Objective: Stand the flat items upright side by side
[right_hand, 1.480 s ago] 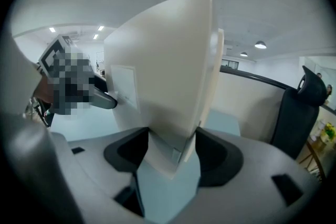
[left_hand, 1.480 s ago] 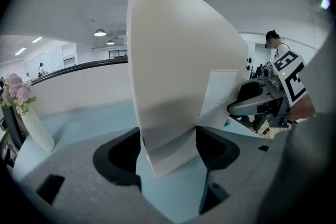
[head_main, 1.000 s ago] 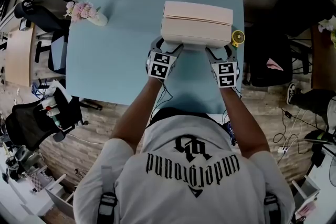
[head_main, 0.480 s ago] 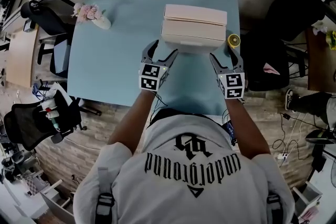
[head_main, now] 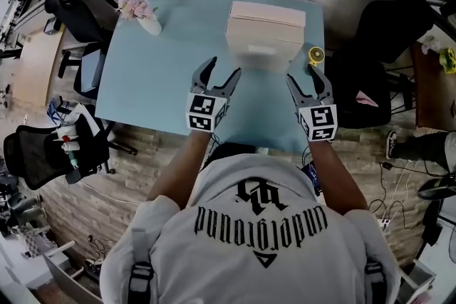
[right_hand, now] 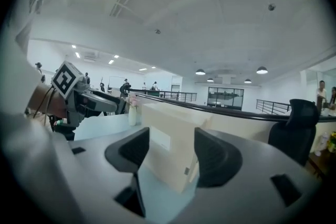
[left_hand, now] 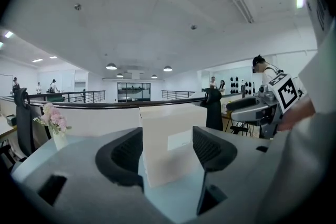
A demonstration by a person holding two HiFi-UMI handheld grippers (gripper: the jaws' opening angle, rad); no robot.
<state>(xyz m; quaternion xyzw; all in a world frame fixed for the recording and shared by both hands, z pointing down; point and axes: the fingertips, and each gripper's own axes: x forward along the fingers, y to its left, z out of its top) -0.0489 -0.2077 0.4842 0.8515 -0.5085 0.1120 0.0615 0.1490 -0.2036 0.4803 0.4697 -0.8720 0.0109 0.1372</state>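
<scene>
— Head view first: what fills it?

— The pale blue table (head_main: 157, 82), and nearer than that the back of the person's grey shirt (head_main: 263, 224). The black gothic print on it sits upside down from here and looks like "underground".

— And the flat items?

— Two pale boxes (head_main: 265, 28) stand on edge, face to face and touching, by the table's far edge and closer to its right edge than its left. The near face carries a white label (head_main: 261, 50), but the print on it is too small to read.

— Are the tools on them?

— No. The left gripper (head_main: 223, 67) is held above the table's near half, short of the boxes' left end. Its jaws have just been closing a little, yet they stand apart with nothing between them. In its own view the boxes only show beyond the gap. The right gripper (head_main: 305, 73) is the same: clear of the boxes' right end, jaws narrowed but apart and empty.

— Any writing on the tools?

— Only black-and-white square markers on each marker cube (head_main: 201, 112), no letters.

— Smaller things?

— A white vase (head_main: 148, 25) of pink flowers lies at the far left corner. A small yellow round thing (head_main: 315, 54) sits at the right edge, just beside the boxes. I cannot tell what it is.
</scene>
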